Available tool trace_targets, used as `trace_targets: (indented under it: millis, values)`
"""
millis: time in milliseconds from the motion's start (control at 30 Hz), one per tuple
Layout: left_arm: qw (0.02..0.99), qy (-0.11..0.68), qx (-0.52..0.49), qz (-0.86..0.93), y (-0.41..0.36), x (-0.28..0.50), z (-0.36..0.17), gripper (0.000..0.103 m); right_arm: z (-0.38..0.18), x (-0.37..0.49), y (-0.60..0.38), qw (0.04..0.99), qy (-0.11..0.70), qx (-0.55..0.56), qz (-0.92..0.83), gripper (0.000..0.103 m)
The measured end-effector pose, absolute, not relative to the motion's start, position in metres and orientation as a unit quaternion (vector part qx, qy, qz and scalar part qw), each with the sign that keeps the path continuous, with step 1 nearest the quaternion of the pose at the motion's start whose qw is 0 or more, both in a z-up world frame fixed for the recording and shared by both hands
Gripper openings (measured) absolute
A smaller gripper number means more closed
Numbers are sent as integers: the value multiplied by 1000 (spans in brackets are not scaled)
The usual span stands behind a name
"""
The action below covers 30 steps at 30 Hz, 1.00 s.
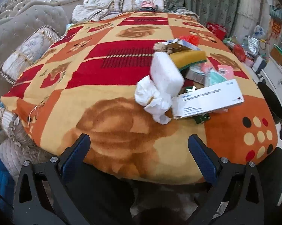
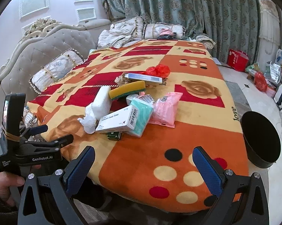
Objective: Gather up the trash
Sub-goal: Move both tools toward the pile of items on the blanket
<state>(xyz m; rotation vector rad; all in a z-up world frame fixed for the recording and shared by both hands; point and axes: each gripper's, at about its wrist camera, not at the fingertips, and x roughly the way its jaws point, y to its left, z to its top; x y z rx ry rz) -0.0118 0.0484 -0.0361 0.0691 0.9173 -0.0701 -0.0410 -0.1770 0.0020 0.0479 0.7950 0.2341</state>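
Your left gripper (image 1: 139, 144) and right gripper (image 2: 143, 156) both stand spread and empty at the blanket's (image 2: 141, 155) near edge; the trash pile lies ahead, its crumpled tissue (image 1: 153, 101) nearest, soft and white, closer to your left; the stiff medicine box (image 1: 209, 99) runs left-to-right; the black bin (image 2: 261, 144) waits right.

Home living rm. Tufted sofa (image 2: 47, 50) w/ cushions just behind blanket-covered table (image 2: 197, 97); heavy curtains (image 2: 178, 5) beyond the table.
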Motion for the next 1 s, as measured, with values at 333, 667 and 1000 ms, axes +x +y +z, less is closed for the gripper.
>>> trace_targets:
  millis: [333, 667, 1000]
  values:
    - [903, 427, 20, -43, 44, -13, -27, 103, 0, -29, -178, 912, 407, 0, 50, 103]
    - [902, 430, 4, -41, 48, -17, -21, 103, 4, -32, -186, 912, 407, 9, 42, 103]
    - [916, 399, 11, -48, 40, -32, -1, 103, 15, -42, -186, 923, 382, 21, 46, 103]
